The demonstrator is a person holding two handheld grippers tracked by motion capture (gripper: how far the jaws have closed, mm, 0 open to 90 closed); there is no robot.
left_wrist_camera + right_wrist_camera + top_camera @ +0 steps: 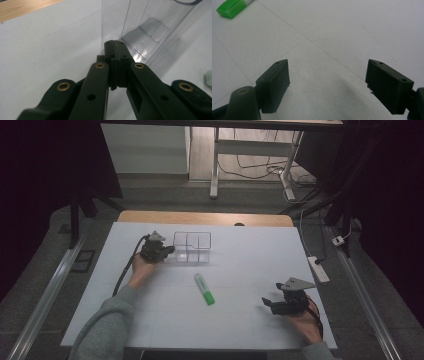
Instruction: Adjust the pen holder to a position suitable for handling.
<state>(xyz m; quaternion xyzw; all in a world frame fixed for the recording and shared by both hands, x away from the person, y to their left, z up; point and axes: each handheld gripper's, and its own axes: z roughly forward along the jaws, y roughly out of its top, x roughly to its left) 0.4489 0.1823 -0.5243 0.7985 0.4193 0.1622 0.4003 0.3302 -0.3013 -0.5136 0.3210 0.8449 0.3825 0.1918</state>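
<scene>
Worktop (240,320), white-covered, carries a clear plastic organizer (192,246) with divided compartments, and a green highlighter (204,289) lies flat on the surface just nearer you than that organizer, apart from it. Your left hand-held gripper (167,251) sits at the organizer's left side, its jaws pressed together on the organizer's near wall. Your right hand-held gripper (267,303) rests well to the right of the organizer and nearer you, jaws spread wide over bare surface, grasping nothing.

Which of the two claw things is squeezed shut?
The left gripper, beside the clear organizer box. Its jaws are pressed together, while the right gripper has its jaws spread wide apart.
</scene>
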